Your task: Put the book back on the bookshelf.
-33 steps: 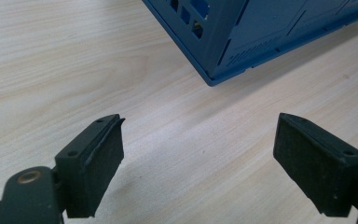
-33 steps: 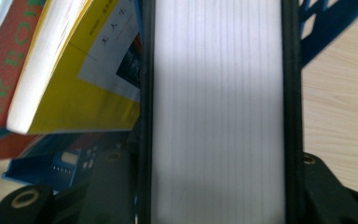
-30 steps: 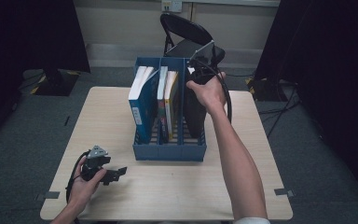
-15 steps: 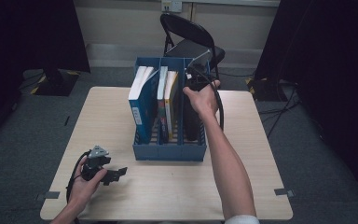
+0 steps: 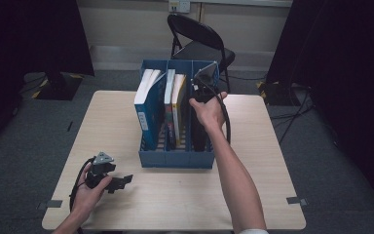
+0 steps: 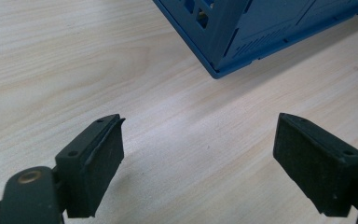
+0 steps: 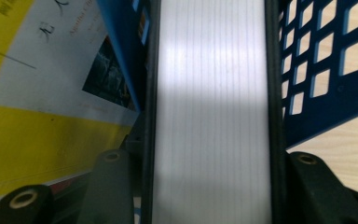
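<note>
Here pale wood table [image 5: 126, 122], grey carpet, black folding chair [image 5: 199, 44] behind; left tool [image 6: 200, 163] wide, right tool [image 7: 209, 186] clamping black book [image 7: 209, 93].

Left claw [image 6: 200, 163] jaws wide apart, over wooden table [image 6: 74, 70], blue rack [image 6: 261, 32] corner ahead

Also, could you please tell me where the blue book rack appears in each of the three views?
High view: the blue rack stands at the middle of the table, books upright in it.
Left gripper view: one corner of the rack sits at the top right.
Right gripper view: its lattice wall runs down the right side, beside the book.
Shared landmark: the pale wooden table.
</note>
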